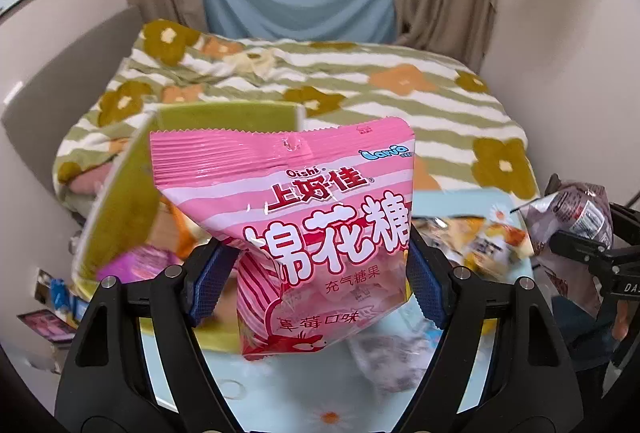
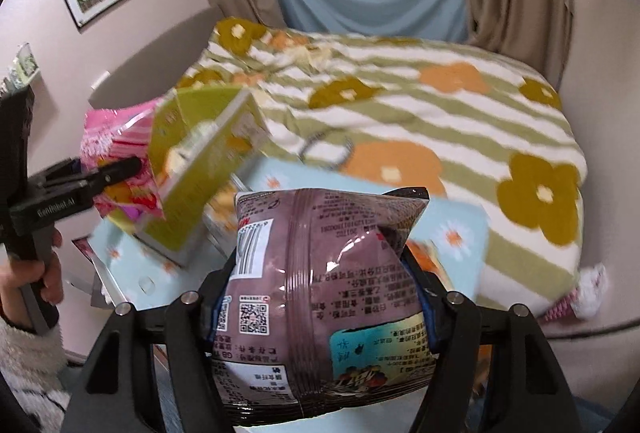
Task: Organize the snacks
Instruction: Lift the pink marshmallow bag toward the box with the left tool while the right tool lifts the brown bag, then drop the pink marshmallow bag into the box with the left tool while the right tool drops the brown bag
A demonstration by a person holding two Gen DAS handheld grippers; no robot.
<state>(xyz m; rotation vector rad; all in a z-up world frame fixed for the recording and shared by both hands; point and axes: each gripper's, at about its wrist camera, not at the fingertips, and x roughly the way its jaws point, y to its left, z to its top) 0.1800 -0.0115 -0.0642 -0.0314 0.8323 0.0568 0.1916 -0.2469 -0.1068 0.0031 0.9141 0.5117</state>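
My left gripper is shut on a pink marshmallow bag, held upright in the air above the table. My right gripper is shut on a purple-brown snack bag, its back label facing the camera. An open green box stands on the table just left of and behind the pink bag, with a purple packet inside. In the right wrist view the left gripper and the pink bag sit beside the green box. The right gripper shows at the far right of the left wrist view.
The table wears a light blue daisy cloth. Several loose snack packets lie on its right part. Behind it is a bed with a green-striped floral blanket. A hand grips the left gripper's handle.
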